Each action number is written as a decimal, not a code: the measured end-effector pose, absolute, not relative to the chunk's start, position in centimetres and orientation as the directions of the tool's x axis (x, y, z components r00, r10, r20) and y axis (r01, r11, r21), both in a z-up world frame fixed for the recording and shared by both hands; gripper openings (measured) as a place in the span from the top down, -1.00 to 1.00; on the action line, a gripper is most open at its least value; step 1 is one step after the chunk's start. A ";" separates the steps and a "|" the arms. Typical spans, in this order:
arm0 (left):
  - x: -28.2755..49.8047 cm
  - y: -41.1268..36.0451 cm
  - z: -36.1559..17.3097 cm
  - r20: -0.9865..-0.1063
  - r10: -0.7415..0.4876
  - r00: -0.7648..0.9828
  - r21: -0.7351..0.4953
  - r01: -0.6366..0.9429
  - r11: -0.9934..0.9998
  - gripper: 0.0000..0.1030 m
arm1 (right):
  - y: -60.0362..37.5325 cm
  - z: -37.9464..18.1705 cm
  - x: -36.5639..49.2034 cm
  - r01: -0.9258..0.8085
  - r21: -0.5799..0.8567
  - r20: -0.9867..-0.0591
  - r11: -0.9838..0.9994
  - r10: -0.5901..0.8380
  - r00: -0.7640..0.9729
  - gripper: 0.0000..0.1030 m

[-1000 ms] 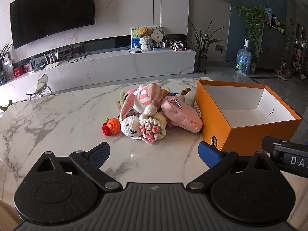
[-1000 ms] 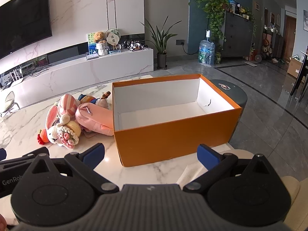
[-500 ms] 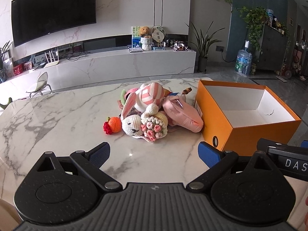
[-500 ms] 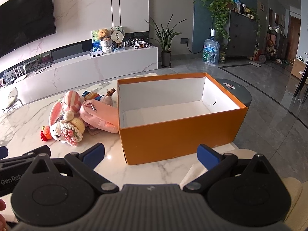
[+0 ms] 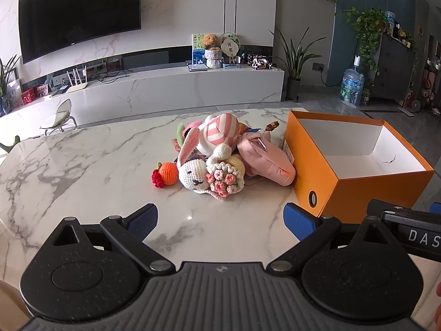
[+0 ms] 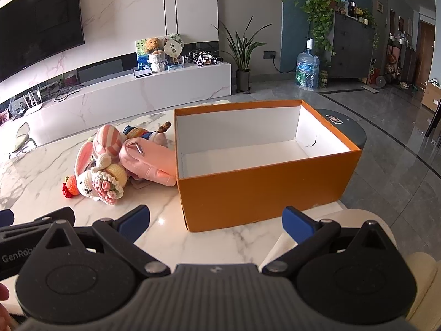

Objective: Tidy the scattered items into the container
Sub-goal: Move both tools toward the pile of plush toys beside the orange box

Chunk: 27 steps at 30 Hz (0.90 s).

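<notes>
- Left gripper (image 5: pixel 220 218) and right gripper (image 6: pixel 215 220) both gape, holding nothing, over bare marble table (image 5: pixel 82 165).
- Crochet toy pile (image 5: pixel 215 157) touches the orange box (image 6: pixel 261 190), which sits by the table's edge.
- Toys unmoved; both views slightly lower.

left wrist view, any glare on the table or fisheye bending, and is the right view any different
Left wrist view: small bright glint on the marble table ahead of the left gripper, TV bowed. Right wrist view: sharp too, orange box lit white inside, edges bowed.
</notes>
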<state>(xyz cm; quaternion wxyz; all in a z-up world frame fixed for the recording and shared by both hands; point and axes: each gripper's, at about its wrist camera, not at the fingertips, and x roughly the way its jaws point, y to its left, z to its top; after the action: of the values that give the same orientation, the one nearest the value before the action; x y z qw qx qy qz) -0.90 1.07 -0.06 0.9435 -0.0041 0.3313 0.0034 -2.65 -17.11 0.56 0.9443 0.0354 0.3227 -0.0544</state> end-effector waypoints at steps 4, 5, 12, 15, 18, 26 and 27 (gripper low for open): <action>-0.9 1.1 -0.2 -0.629 0.008 0.777 -0.003 -0.013 1.000 -1.00 | -17.1 0.4 -2.6 0.124 0.036 -0.617 0.992 -0.075 0.783 -0.99; -0.9 1.2 -0.2 -0.630 0.009 0.776 -0.003 -0.014 1.000 -1.00 | -17.1 0.4 -2.6 0.124 0.037 -0.619 0.992 -0.075 0.782 -0.99; -1.0 1.4 -0.2 -0.634 0.012 0.773 -0.006 -0.021 1.000 -1.00 | -16.9 0.3 -2.6 0.118 0.037 -0.622 0.992 -0.070 0.780 -0.99; -0.9 1.4 -0.3 -0.637 0.012 0.771 -0.008 -0.021 1.000 -1.00 | -16.9 0.3 -2.6 0.117 0.037 -0.622 0.992 -0.069 0.780 -0.99; -1.0 1.5 -0.3 -0.639 0.009 0.769 -0.011 -0.020 1.000 -1.00 | -16.9 0.3 -2.6 0.116 0.038 -0.623 0.992 -0.068 0.779 -0.99; -0.7 1.8 -0.5 -0.649 0.003 0.761 -0.027 -0.027 0.999 -1.00 | -16.8 0.3 -2.4 0.112 0.038 -0.623 0.993 -0.064 0.779 -0.99; -0.6 1.9 -0.5 -0.650 0.003 0.760 -0.027 -0.028 0.999 -1.00 | -16.7 0.2 -2.4 0.109 0.039 -0.624 0.993 -0.061 0.779 -0.99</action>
<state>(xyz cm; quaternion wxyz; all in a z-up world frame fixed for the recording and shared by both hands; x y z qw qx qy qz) -0.60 1.88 -0.52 0.9378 -0.0176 0.3465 0.0084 -2.37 -16.74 0.25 0.9425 0.0363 0.3290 -0.0452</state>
